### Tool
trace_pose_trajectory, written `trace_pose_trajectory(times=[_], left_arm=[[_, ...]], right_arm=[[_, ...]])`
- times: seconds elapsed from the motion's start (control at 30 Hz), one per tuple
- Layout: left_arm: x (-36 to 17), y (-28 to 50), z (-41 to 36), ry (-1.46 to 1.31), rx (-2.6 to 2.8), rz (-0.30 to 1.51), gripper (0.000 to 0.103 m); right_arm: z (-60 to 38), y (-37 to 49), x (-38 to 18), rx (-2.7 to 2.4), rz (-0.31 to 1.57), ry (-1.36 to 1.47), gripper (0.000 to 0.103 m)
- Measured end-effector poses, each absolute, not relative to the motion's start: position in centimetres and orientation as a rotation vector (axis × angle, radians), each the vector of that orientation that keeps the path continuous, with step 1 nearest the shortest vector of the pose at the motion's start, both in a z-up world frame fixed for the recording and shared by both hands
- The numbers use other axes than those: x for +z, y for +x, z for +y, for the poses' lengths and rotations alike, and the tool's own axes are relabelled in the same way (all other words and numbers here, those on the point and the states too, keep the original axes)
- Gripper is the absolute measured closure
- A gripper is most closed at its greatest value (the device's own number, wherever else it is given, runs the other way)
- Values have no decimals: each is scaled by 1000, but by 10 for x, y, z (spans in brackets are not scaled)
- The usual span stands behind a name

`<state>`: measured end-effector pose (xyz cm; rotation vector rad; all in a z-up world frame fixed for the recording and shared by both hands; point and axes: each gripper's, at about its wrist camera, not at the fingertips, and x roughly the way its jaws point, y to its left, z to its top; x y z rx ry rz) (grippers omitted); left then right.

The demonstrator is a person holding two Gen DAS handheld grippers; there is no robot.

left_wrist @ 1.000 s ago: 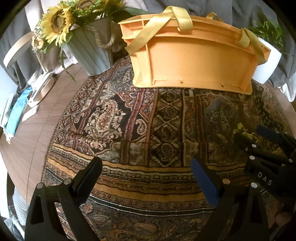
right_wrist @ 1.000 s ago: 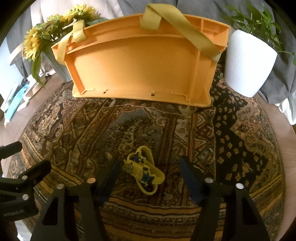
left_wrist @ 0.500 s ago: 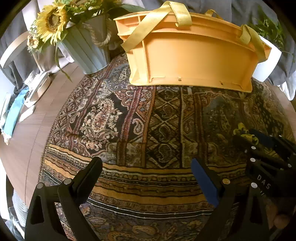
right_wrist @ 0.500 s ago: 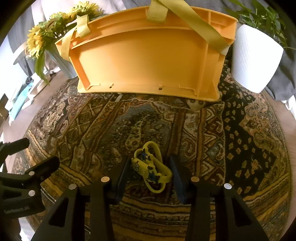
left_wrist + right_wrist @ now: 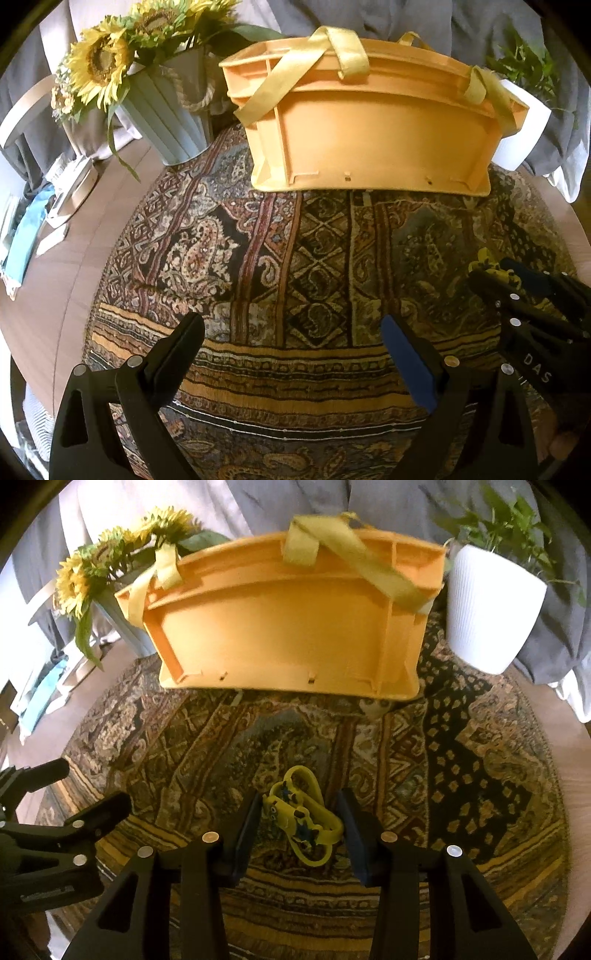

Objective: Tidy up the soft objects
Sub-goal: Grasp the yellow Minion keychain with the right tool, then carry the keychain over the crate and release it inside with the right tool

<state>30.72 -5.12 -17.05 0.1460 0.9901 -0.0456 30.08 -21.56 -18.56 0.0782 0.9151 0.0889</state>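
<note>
A small yellow minion toy with yellow loops (image 5: pixel 299 819) sits between the pads of my right gripper (image 5: pixel 299 810), which is shut on it just above the patterned rug (image 5: pixel 461 775). From the left wrist view the same toy (image 5: pixel 482 258) pokes out past the right gripper (image 5: pixel 493 269) at the far right. My left gripper (image 5: pixel 290 328) hangs open over the rug with nothing between its fingers; it also shows at the left edge of the right wrist view (image 5: pixel 96 782). An orange bin with yellow straps (image 5: pixel 288 635) (image 5: pixel 369 140) stands at the back.
A grey pot of sunflowers (image 5: pixel 166 110) stands back left and a white planter (image 5: pixel 487 609) back right. A small pale soft thing (image 5: pixel 373 705) peeks out by the bin's right corner. White and blue items (image 5: pixel 48 214) lie on the wooden tabletop at the left.
The right gripper's jaws have come together on the minion toy, which lay loose between them before. The left gripper stays open in the same spot.
</note>
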Motion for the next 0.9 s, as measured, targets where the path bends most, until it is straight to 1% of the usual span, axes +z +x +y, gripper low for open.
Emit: trace_pose_trajectory(times=[0.67, 0.9], left_arm=[[-111, 311, -51, 142, -75, 840, 5], [-88, 316, -47, 128, -69, 777, 3]], right_arm=[[-215, 297, -102, 48, 704, 64, 59], [-211, 304, -78, 49, 642, 49, 59]])
